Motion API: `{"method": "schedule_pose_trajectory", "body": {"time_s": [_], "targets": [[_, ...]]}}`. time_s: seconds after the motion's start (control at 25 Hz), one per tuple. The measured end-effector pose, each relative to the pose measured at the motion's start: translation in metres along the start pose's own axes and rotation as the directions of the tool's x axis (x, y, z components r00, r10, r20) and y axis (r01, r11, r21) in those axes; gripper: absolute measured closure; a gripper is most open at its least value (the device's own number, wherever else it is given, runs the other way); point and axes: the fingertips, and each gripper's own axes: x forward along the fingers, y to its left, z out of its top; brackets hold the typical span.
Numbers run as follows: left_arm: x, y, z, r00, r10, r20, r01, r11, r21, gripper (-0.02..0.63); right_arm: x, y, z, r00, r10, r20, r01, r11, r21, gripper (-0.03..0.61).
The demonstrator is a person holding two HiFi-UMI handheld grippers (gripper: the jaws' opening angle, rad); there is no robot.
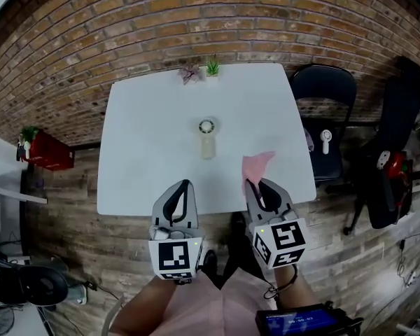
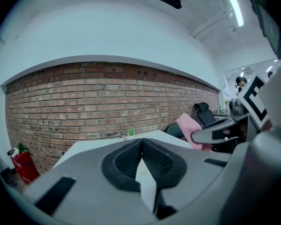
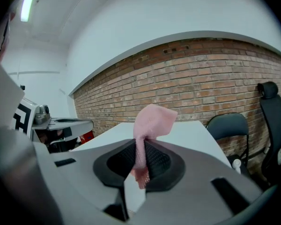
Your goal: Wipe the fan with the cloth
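No words or numbers are legible. The cubes on the left gripper (image 1: 185,185) and right gripper (image 1: 255,186) bear only black-and-white square markers. A blue screen (image 1: 299,322) below them shows lettering too blurred to read.

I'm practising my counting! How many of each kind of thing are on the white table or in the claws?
fan: 1
plants: 2
cloth: 1
total: 4
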Motion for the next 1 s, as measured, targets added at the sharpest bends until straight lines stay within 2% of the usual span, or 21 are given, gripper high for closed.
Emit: {"method": "schedule_pose_trajectory", "body": {"time_s": [0.24, 0.48, 0.8, 1.0], "targets": [[0.058, -0.011, 0.000, 0.998, 0.041, -0.057, -0.040, 0.999, 0.019, 0.606, 0.043, -0.056, 0.011, 0.999, 0.051, -0.011, -0.051, 0.998, 0.026, 0.534], [0.099, -0.016, 0.023, 0.994, 0.093, -0.052, -0.092, 0.995, 0.031, 0.606, 0.077, -0.100, 0.046, 0.995, 0.101, 0.014, -0.101, 0.995, 0.001, 0.534], [0.131, 0.001, 0.037, 0.987, 0.151, -0.055, -0.150, 0.988, 0.032, 0.604, 0.113, -0.109, 0.073, 0.986, 0.165, 0.024, -0.165, 0.986, -0.020, 0.534], [0.145, 0.012, 0.022, 0.982, 0.153, -0.114, -0.151, 0.988, 0.022, 0.604, 0.134, -0.108, 0.065, 0.985, 0.172, -0.021, -0.172, 0.985, -0.010, 0.534]]}}
